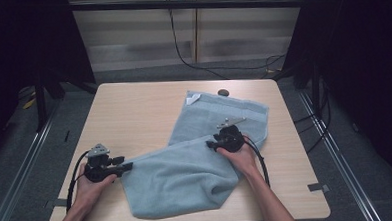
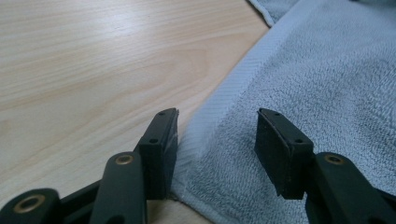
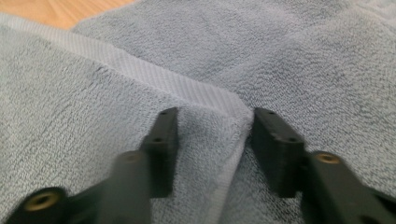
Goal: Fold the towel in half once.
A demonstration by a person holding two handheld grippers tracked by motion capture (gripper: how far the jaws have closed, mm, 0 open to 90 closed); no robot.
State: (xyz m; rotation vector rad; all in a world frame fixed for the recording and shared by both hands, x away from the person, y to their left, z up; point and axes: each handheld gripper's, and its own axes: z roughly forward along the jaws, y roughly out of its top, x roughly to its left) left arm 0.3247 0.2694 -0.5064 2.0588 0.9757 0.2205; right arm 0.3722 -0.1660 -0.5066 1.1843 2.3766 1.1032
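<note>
A light blue towel (image 1: 187, 176) lies partly folded over itself on the wooden table (image 1: 134, 113). My left gripper (image 1: 129, 166) is at the towel's left corner. In the left gripper view its jaws stand open around the towel's woven hem (image 2: 219, 140). My right gripper (image 1: 210, 145) sits on the towel's folded upper edge, near the table's middle right. In the right gripper view its jaws are open, and the folded corner of the towel (image 3: 229, 112) lies between them.
The towel's far part (image 1: 229, 111) spreads toward the table's back right, with a white label (image 1: 193, 98) at its corner. A small dark round thing (image 1: 224, 93) sits by the back edge. Black cables (image 1: 181, 51) run across the floor behind.
</note>
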